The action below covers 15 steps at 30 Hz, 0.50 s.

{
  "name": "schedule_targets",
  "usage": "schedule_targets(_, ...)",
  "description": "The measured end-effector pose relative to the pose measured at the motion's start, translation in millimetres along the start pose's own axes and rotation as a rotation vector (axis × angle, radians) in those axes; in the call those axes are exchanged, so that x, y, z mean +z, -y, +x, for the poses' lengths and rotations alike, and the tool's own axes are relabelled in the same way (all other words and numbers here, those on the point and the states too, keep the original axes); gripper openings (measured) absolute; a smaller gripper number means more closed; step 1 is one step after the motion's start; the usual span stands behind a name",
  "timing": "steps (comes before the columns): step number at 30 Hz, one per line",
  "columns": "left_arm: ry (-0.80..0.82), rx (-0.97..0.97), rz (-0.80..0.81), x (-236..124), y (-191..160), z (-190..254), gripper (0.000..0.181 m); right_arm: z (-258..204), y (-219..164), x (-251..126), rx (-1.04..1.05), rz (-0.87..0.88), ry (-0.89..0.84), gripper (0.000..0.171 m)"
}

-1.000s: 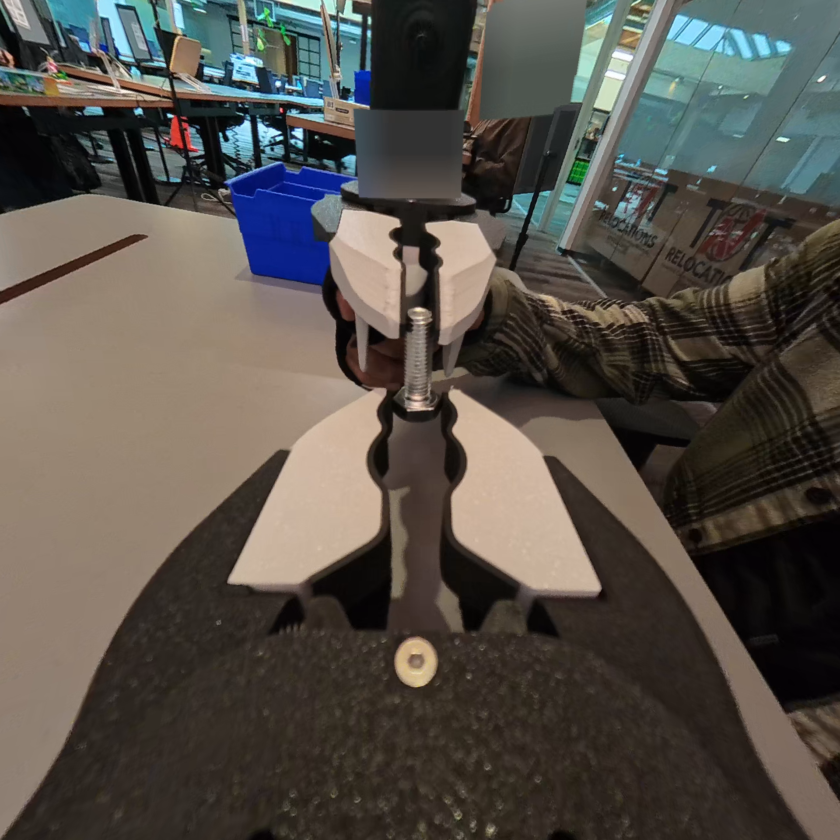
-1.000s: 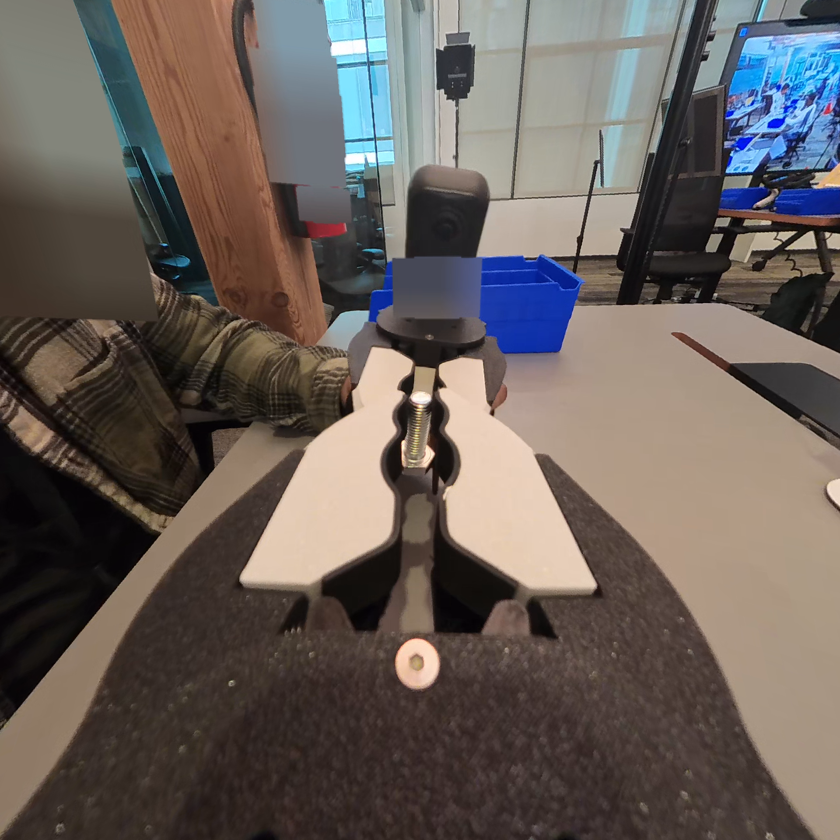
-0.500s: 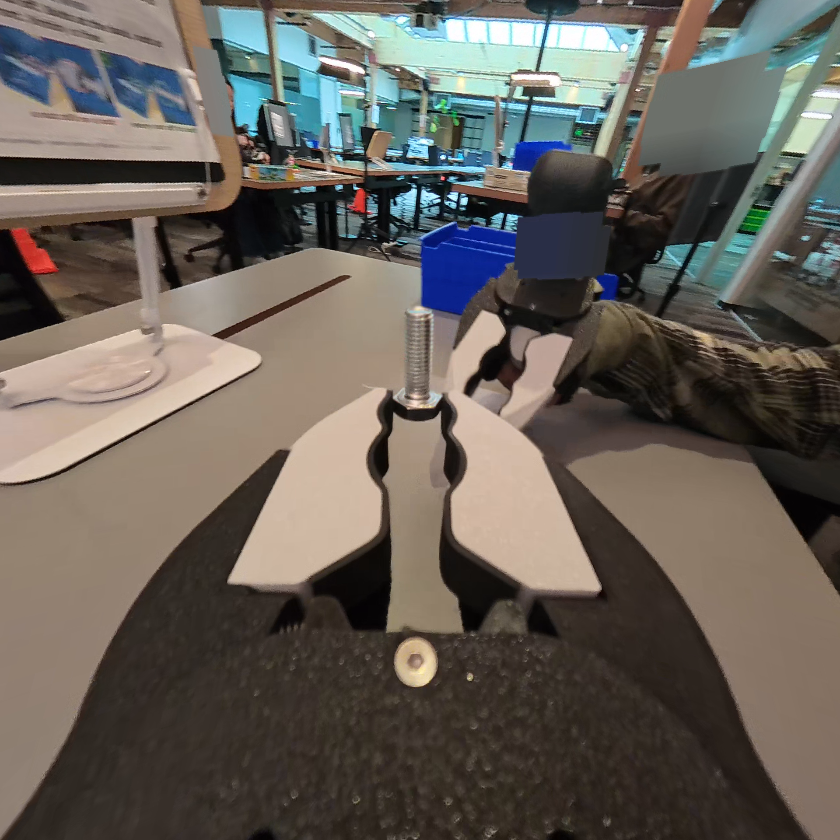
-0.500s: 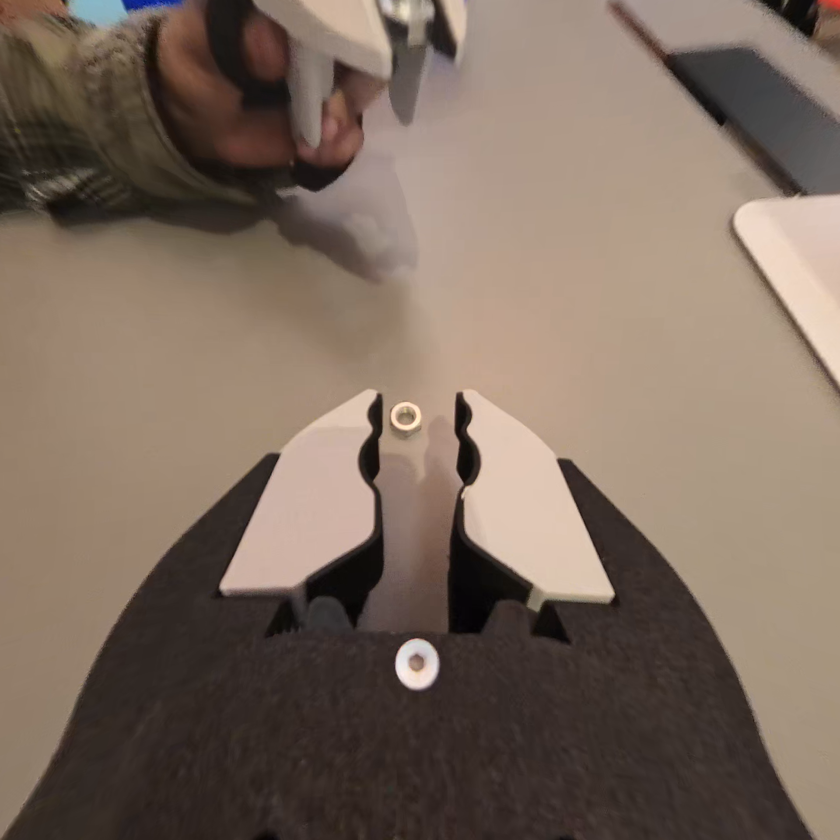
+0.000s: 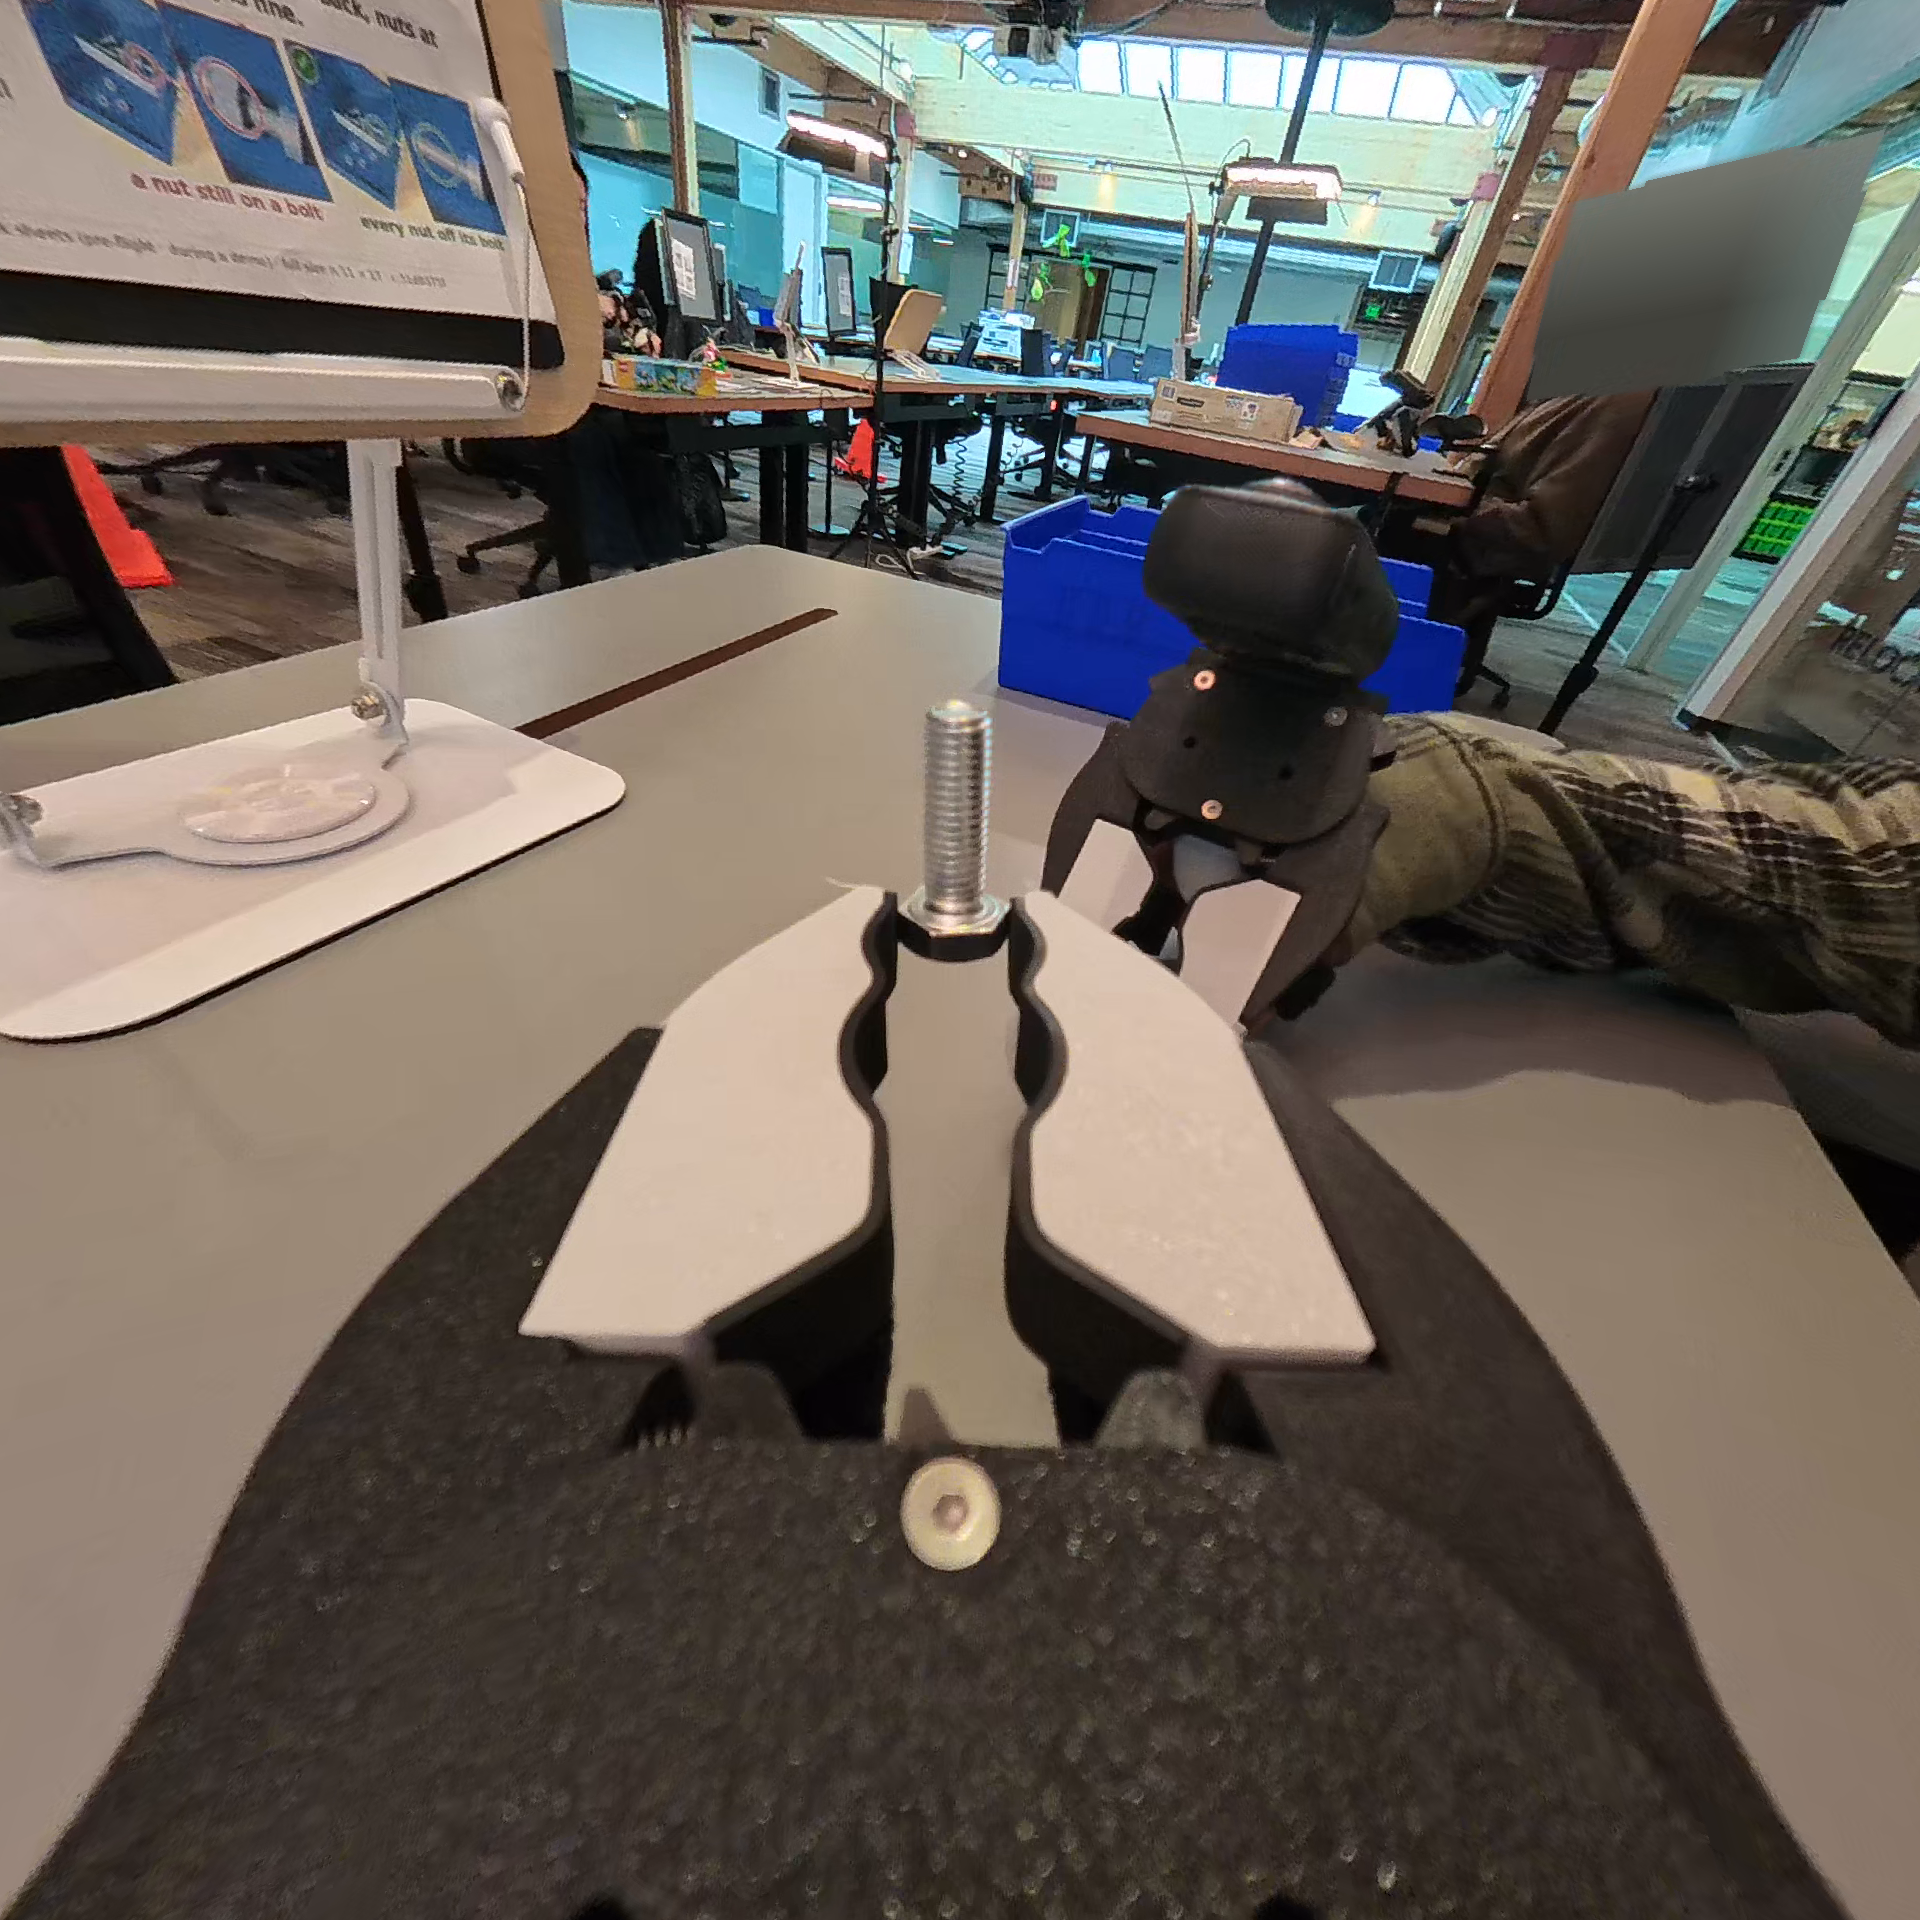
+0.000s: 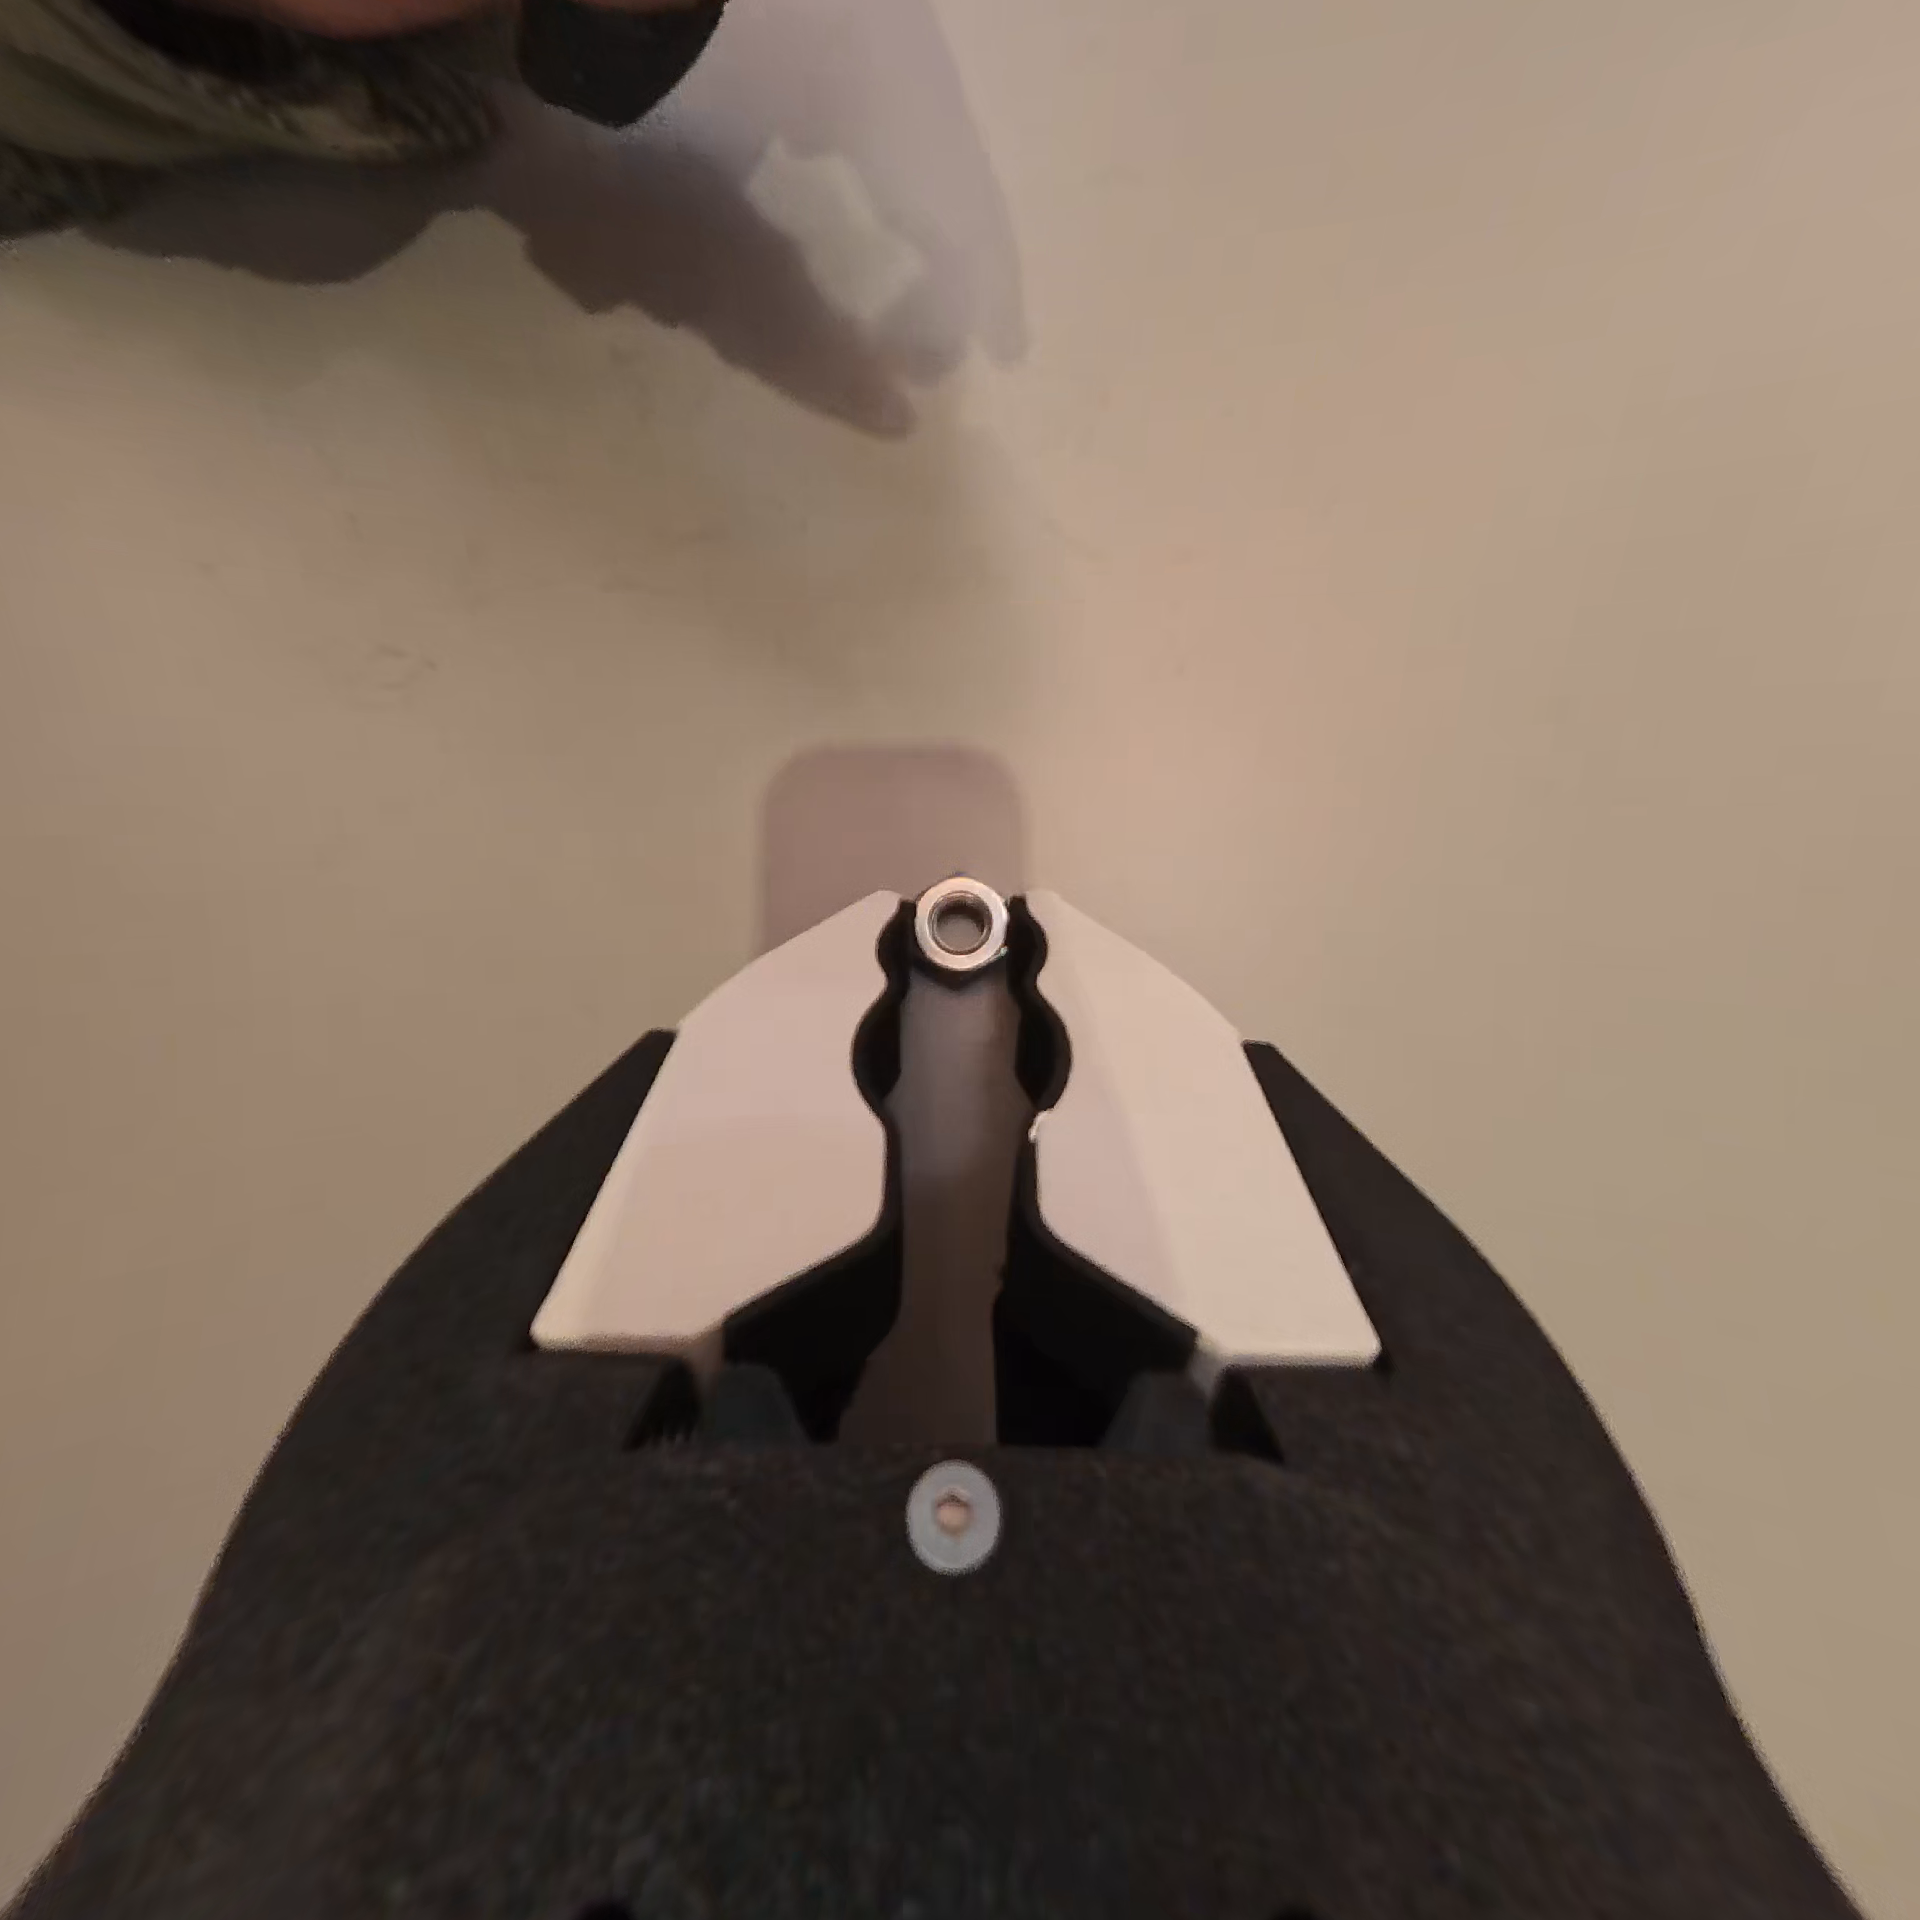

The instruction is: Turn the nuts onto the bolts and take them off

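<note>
1. Left gripper [image 5: 951, 920] pinching bolt [image 5: 956, 805] by hex head, shank upright above table [image 5: 312, 1143].
2. Right gripper [image 6: 961, 928] clamped on nut [image 6: 961, 930], held over table.
3. Both small, rigid, slick steel; grip on flats.

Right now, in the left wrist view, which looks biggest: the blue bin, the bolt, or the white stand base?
1. White stand base, though it sits nearer the camera.
2. Blue bin, partly hidden.
3. Bolt.
</note>
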<state>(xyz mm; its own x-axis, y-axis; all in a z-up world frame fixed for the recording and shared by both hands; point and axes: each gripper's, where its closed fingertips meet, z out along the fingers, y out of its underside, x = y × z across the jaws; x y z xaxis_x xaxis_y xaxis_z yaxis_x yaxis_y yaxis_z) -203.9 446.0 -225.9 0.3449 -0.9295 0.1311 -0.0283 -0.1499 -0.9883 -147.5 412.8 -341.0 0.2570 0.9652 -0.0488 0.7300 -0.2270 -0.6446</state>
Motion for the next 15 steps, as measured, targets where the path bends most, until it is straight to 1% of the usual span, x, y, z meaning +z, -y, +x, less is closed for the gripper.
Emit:
schedule_targets(1,-0.01,-0.001,-0.003,0.8,-1.2,1.5,0.02,-0.8,-0.9,-1.8,0.009,-0.004,0.004,0.017)
schedule_targets(3,-0.025,0.011,-0.007,2.7,-2.6,5.2,0.02,0.6,2.7,-15.4,0.006,0.015,-0.015,0.017)
schedule_targets(4,-0.042,0.017,-0.008,3.9,-2.7,8.9,0.02,2.2,9.7,-28.6,-0.001,0.041,-0.032,0.017)
schedule_targets(8,-0.103,0.061,-0.005,10.6,-2.0,28.6,0.02,-8.1,64.8,-95.0,-0.078,0.196,-0.056,0.017)
schedule_targets(10,-0.131,0.082,-0.011,14.7,-3.3,39.2,0.02,-19.3,86.8,-116.1,-0.166,0.203,-0.069,0.017)
schedule_targets(12,-0.149,0.111,-0.031,18.9,-6.4,48.7,0.02,-28.2,100.4,-125.2,-0.254,0.182,-0.095,0.017)
schedule_targets(15,-0.159,0.166,-0.042,23.2,-6.7,61.4,0.02,-38.5,108.9,-125.2,-0.329,0.137,-0.084,0.017)
